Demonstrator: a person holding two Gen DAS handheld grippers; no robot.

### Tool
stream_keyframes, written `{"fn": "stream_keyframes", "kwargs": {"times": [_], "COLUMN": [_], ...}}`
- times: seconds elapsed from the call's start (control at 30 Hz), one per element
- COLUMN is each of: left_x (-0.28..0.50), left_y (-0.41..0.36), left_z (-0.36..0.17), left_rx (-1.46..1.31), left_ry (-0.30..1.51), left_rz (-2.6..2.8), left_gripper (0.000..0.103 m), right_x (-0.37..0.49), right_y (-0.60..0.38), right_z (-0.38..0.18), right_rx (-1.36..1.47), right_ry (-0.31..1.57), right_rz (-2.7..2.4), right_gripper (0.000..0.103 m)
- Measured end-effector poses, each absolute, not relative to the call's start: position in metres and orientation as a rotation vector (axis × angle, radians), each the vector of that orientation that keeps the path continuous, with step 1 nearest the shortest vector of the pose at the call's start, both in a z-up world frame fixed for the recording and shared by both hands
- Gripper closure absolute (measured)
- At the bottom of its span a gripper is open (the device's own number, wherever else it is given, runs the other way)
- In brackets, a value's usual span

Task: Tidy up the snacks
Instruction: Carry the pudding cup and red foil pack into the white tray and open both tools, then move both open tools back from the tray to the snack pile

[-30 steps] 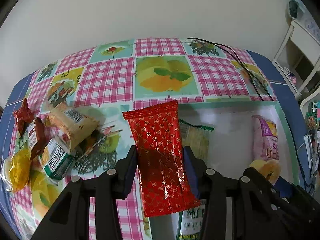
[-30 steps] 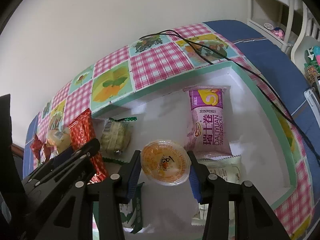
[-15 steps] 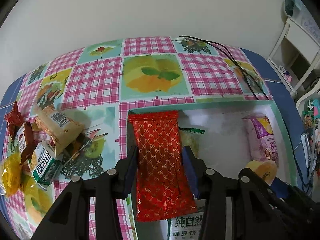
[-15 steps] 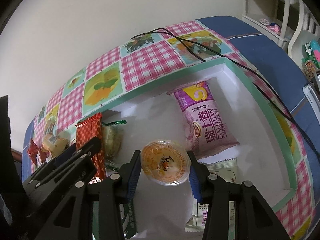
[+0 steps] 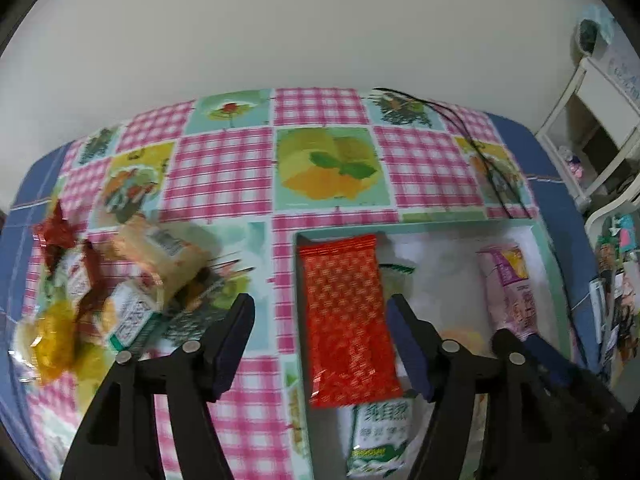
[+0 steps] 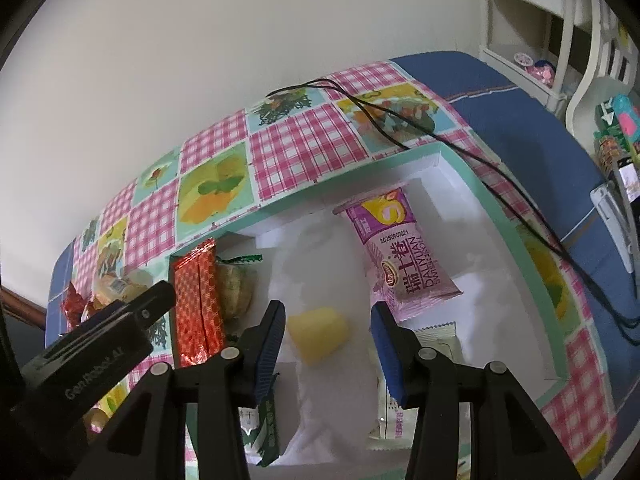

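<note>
Snacks: some lie inside the tray (image 5: 548, 256), a white-floored box with a mint-green rim, and a loose pile (image 5: 100, 300) waits on the checked worktop (image 5: 320, 148) to its left.

Left wrist view. The red packet (image 5: 346, 320), clamped between the fingers one second ago, now lies flat in the tray along the left wall. The left gripper (image 5: 320, 340) is opening; the fingers stand well apart, the left one over the worktop outside the tray, the right one just beside the packet's right edge, neither pressing on it. Below the packet lies a green-and-white biscuit pack (image 5: 380, 436); a purple roll pack (image 5: 508, 280) lies by the far right wall. The picture is motion-blurred, most at the pile.

Right wrist view. The yellow jelly cup (image 6: 318, 334), held lid-up between the fingers half a second ago, now lies tipped on its side on the tray floor. It sits between the fingers of the right gripper (image 6: 328, 340) with clear gaps either side, so the grip is released. The red packet (image 6: 198, 300) is visible here too, next to a pale green-edged pack (image 6: 236, 284). The purple roll pack (image 6: 400, 256) sits behind the right finger.

Judgement: both items are delivered; two more snacks are sorted. The pile on the worktop remains, so the task is unfinished. The next pick likely comes from that pile.
</note>
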State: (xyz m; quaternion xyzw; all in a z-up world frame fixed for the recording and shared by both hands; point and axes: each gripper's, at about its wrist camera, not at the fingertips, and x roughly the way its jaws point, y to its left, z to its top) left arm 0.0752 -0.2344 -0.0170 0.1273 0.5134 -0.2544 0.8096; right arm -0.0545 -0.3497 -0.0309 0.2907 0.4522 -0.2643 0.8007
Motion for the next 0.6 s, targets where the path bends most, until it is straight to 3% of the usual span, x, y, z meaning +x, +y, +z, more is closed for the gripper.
{"fn": "stream_keyframes", "kwargs": {"times": [0.17,0.37,0.43,0.6], "left_x": [0.080,0.087,0.090,0.096], "left_y": [-0.224,-0.212,-0.209,-0.202], "left_z": [-0.017,-0.022,-0.025,-0.032], "left_rx": [0.291,0.270,0.263,0.239], "left_ry": [1.113,1.118,1.123,1.142], "left_rz": [-0.493,-0.444,-0.428,-0.395], "left_gripper": [0.024,0.012,0.009,0.008], "right_x": [-0.055,-0.054,-0.054,-0.052], "right_y": [-0.345,-0.346,-0.346,-0.345], "right_z": [-0.026,-0.031,-0.032,-0.034], "right_rx": [0.576,0.541,0.529,0.527], "right_ry": [1.004,1.037,1.044,1.044], "right_rz": [-0.585,-0.606,-0.615,-0.611], "right_gripper": [0.053,0.030,0.018,0.014]}}
